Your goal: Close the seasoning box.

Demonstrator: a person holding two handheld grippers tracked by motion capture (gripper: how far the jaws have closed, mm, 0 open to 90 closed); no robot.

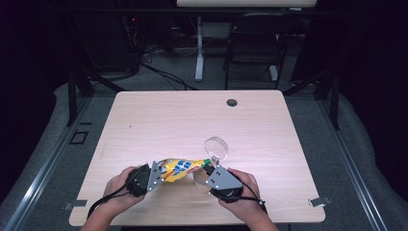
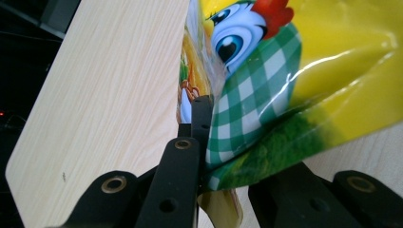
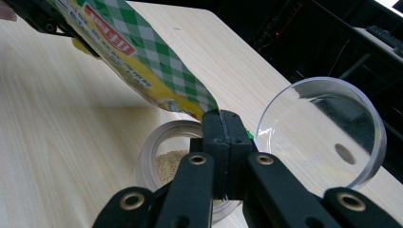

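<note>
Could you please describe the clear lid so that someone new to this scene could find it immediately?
Start at the light wooden table and look toward its near edge, where two hand-held grippers hold a yellow snack bag between them. Just beyond the bag's right end stands the clear lid, a round disc tipped up on edge. Unlike the colourful bag and the white-rimmed jar, it is see-through.

A dim lab or studio: a lone pale wood-laminate table point(image 1: 159, 115) on grey carpet (cables trailing behind), a black folding chair point(image 1: 254, 41), dark curtained surroundings.
</note>
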